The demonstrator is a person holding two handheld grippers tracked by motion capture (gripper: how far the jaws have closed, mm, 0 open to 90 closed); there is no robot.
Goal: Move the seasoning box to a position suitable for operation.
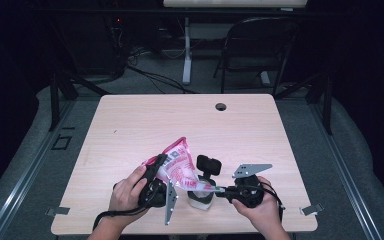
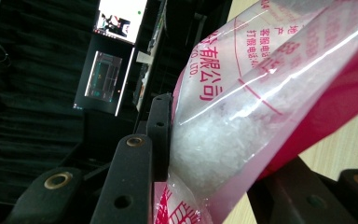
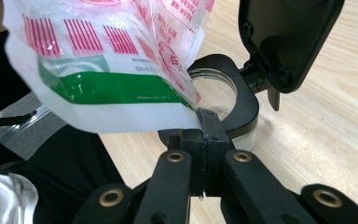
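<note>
A pink-and-white printed plastic bag (image 1: 178,164) holding white crystals hangs tilted over the table's front middle. My left gripper (image 1: 160,163) is shut on the bag's upper left part; in the left gripper view the bag (image 2: 242,116) bulges between the two jaws. My right gripper (image 1: 219,189) is shut on the bag's lower corner (image 3: 186,109), just above a small white jar (image 1: 200,200). The jar's black flip lid (image 1: 209,165) stands open. In the right gripper view the jar mouth (image 3: 216,91) sits right behind the pinched corner, with the lid (image 3: 284,37) raised beyond it.
The light wooden table (image 1: 130,125) has a cable hole (image 1: 221,106) near its far edge. Metal clips (image 1: 311,210) sit at the front corners. A black folding chair (image 1: 260,45) and a desk leg stand on the floor behind the table.
</note>
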